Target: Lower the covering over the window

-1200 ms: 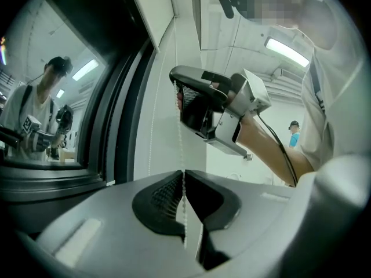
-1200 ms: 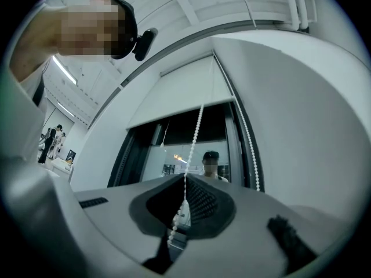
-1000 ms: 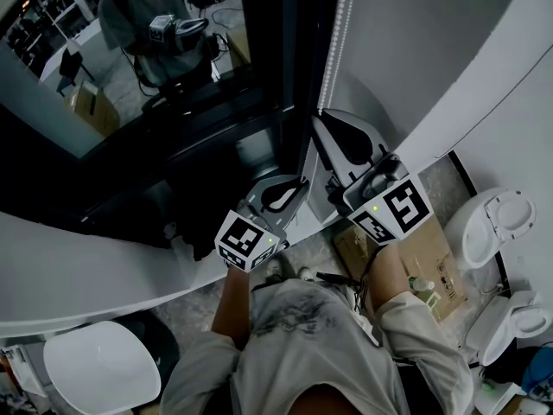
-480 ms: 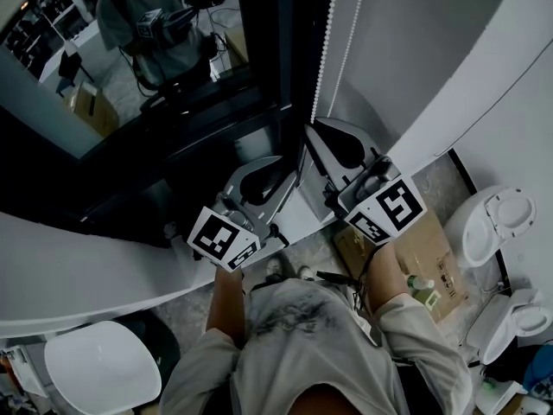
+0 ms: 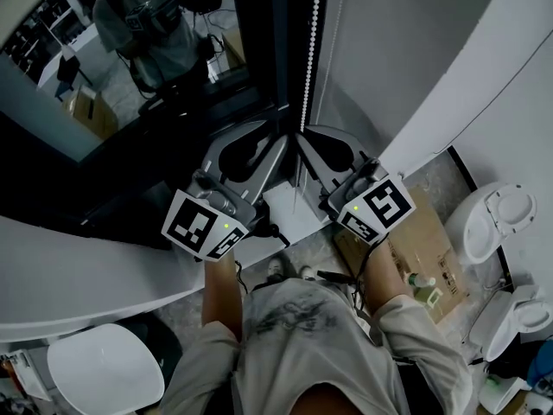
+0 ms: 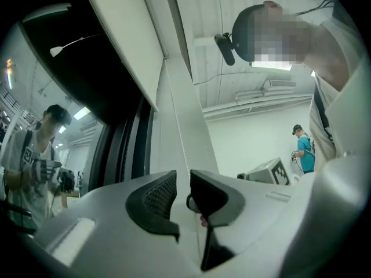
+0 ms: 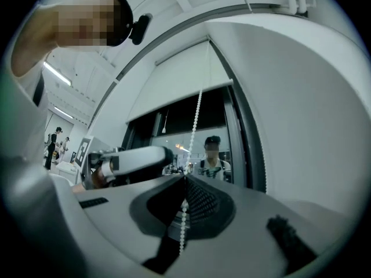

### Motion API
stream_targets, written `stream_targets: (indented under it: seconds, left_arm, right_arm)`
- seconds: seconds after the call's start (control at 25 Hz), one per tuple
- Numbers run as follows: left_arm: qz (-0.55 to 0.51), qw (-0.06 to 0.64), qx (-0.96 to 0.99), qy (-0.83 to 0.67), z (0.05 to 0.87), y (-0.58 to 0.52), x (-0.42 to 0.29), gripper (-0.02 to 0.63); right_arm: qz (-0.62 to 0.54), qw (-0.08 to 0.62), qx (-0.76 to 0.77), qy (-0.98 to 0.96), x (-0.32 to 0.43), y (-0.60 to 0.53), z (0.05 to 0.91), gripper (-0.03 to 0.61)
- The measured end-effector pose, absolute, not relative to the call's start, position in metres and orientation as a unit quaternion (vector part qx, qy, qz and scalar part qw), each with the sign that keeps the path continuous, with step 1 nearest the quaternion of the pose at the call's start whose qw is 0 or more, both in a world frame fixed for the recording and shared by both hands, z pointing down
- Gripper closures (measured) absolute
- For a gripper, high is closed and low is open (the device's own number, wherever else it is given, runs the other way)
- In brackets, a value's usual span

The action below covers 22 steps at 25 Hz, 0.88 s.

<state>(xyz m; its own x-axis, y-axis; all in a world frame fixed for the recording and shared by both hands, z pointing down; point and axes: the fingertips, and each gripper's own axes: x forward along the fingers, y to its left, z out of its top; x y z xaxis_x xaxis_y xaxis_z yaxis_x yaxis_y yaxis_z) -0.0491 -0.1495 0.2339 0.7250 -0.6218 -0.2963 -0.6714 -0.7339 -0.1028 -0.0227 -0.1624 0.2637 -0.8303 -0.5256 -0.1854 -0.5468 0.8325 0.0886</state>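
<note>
Hand-over-hand pull: right gripper [image 7: 184,194] jaws pinch bead chain [image 7: 196,120], left gripper [image 6: 182,185] jaws just opened, chain prob. between; next, left regrips higher.

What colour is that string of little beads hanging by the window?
It is a white beaded pull chain, clearest in the right gripper view.

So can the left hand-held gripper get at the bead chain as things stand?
Probably yes. The left hand-held gripper has just opened its jaws, and what looks like the bead chain runs through their gap. Nothing blocks it; the right hand-held gripper is shut on the chain close by.
</note>
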Motion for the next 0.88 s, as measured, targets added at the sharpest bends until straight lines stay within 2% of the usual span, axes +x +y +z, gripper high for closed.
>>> stream_targets:
  seconds: [0.88]
  left_arm:
    - [0.114,0.119,-0.920,0.355,0.206,-0.176,-0.029,0.525]
  right_arm:
    - [0.034,0.044,-0.275,0.960,-0.036,-0.162,0.306,0.561]
